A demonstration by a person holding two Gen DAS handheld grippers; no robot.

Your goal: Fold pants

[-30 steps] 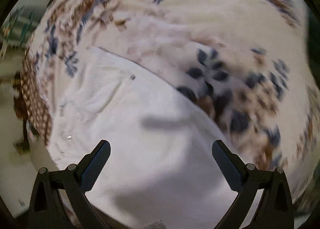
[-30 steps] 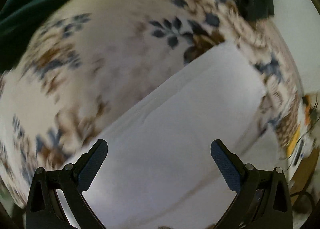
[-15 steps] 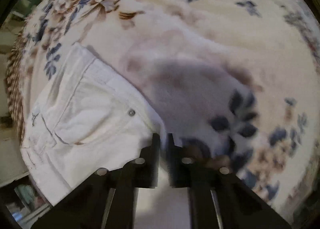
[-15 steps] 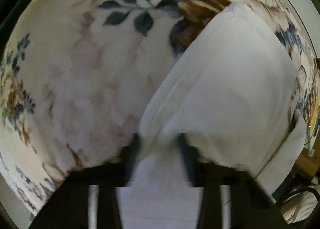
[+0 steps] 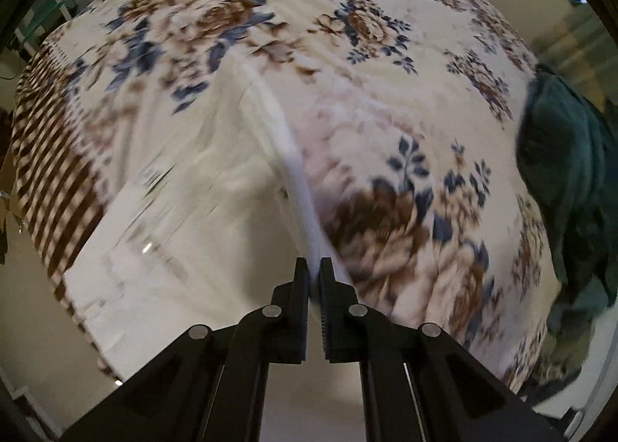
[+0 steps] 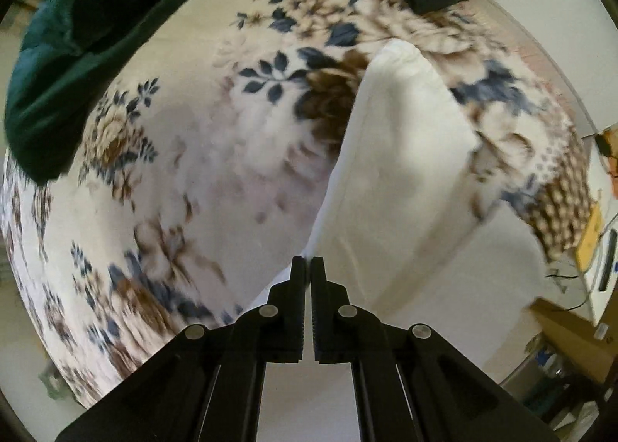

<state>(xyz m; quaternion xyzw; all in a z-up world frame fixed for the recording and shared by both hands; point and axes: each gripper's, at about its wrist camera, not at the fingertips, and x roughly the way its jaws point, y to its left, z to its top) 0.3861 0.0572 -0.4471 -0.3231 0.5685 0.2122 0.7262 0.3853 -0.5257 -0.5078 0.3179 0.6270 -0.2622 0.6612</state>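
**Left wrist view: both grippers pinch the near edge of the white pants**

Left wrist view shows the left gripper (image 5: 314, 268) with its jaws drawn almost together on a thin ridge of white cloth. That ridge is the edge of the pants (image 5: 201, 187), which run away from the fingers toward the far left and spread over the floral blanket (image 5: 386, 67). The left part of the garment sags down the brown-checked side of the bed, where blurred seams and a small bright rivet show. The cloth rises to the jaws in a taut line, so the edge looks lifted off the blanket, not lying flat.

In the right wrist view the right gripper (image 6: 308, 268) is likewise closed to a narrow slit on a fold of the same pants (image 6: 405, 156). From there the white fabric fans out to the far right as a smooth panel with a rounded far end, probably the leg part, and its lower portion hangs over the bed's near edge. A dark green garment (image 6: 77, 56) lies heaped at the far left, well apart from the pants.

Holding two spaced points on one long edge probably serves to carry that edge across the rest of the garment and keep it straight, so the fold lands even. The fold itself does not look made yet: the pants lie long and single in both views. Both frames are smeared, so finer detail at the jaws cannot be told.
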